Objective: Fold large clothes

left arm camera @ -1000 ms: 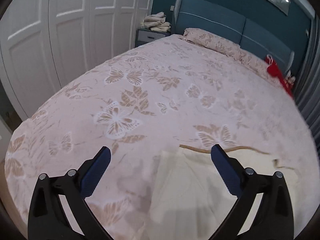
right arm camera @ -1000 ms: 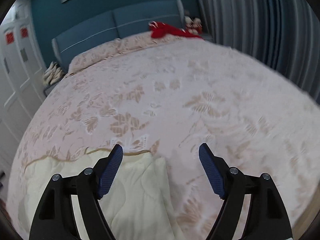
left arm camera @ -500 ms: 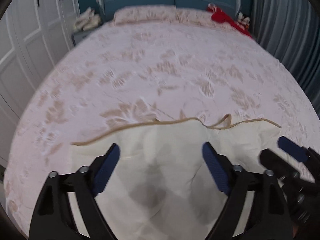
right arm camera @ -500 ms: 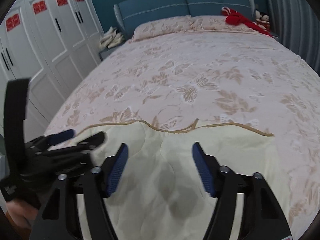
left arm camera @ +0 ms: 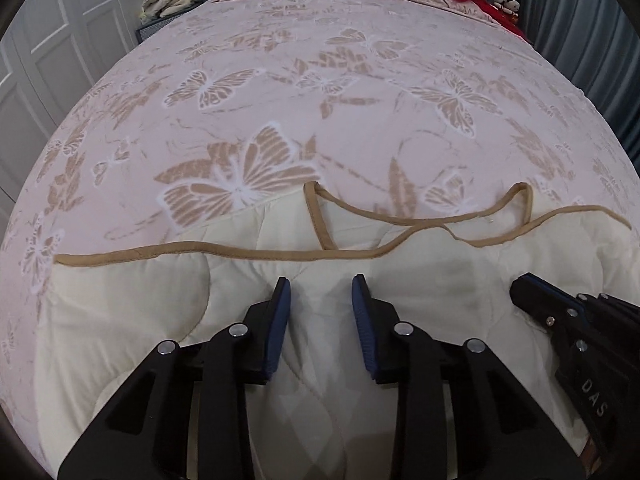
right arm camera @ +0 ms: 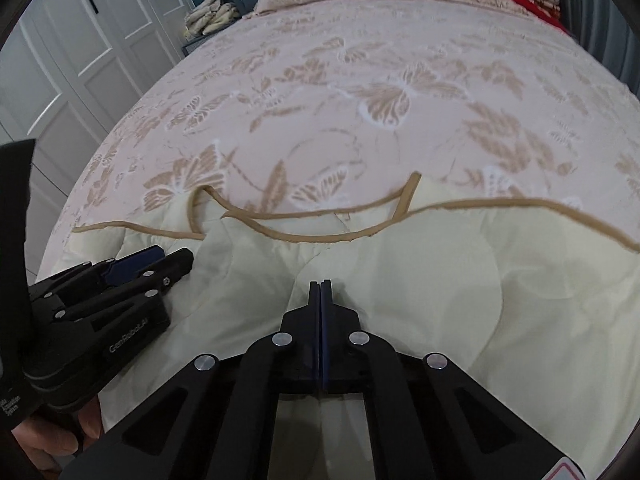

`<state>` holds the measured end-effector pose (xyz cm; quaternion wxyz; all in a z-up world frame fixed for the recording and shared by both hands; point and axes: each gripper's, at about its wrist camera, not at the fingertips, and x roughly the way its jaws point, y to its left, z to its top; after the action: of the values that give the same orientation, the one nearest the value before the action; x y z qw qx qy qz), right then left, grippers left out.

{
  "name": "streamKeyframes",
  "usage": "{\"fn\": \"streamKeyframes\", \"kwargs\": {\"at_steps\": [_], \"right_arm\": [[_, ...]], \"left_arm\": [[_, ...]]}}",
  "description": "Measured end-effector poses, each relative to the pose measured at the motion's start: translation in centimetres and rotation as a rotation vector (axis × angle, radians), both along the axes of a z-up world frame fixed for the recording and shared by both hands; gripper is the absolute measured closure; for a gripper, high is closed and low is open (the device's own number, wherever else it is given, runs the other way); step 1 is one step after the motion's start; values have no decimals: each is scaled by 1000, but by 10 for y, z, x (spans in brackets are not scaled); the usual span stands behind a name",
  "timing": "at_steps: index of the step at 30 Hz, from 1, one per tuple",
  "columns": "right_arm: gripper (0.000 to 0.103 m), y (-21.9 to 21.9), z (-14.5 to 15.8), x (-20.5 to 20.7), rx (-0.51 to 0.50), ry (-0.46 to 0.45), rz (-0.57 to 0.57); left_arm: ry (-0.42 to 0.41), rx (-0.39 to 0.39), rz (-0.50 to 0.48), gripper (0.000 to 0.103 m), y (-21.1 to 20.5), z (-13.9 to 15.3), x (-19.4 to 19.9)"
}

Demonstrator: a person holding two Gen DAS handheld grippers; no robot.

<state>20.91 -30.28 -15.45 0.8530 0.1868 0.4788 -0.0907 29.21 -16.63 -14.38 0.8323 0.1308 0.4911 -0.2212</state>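
Both grippers have dropped onto the cream quilt (left arm camera: pixel 400 272) since a second ago. Left wrist view: left gripper (left arm camera: pixel 320 320) narrowed, jaws closing, a ridge of quilt between the blue pads, not yet pinched; the quilt lies on the near end of the butterfly bedspread (left arm camera: pixel 320 80), tan trim facing far. Right wrist view: right gripper (right arm camera: pixel 320 312) fully clamped; whether it pinches quilt (right arm camera: pixel 440 280) can't be told. Left gripper (right arm camera: pixel 140 268) sits left.
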Motion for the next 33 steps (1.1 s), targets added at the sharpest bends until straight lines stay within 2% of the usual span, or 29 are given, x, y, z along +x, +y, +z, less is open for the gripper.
{"fn": "streamKeyframes", "kwargs": {"at_steps": [6, 13, 24, 27, 28, 29, 30, 32, 33], "right_arm": [[103, -1, -19, 6, 3, 19, -4], [103, 2, -25, 10, -33, 7, -4], [103, 1, -29, 15, -42, -4, -19], [103, -7, -26, 14, -12, -29, -48], [103, -12, -21, 11, -4, -48, -78], [103, -19, -10, 3, -34, -69, -156], [101, -26, 3, -9, -64, -99, -235], [92, -38, 31, -35, -91, -168, -326], [92, -40, 42, -46, -94, -170, -312]], "left_arm": [[-40, 9, -1, 73, -3, -12, -2], [-97, 33, -1, 73, -9, -18, -5], [-120, 54, 1, 73, -12, -22, -4], [-123, 69, 5, 73, -14, -19, -2], [-115, 61, 13, 70, -12, -14, 1], [-106, 46, 39, 68, -5, -6, 4], [-118, 46, 102, 66, 7, 5, 7], [-162, 27, 225, 44, 40, 30, 9], [-158, -32, 256, 31, 62, 45, 7]]}}
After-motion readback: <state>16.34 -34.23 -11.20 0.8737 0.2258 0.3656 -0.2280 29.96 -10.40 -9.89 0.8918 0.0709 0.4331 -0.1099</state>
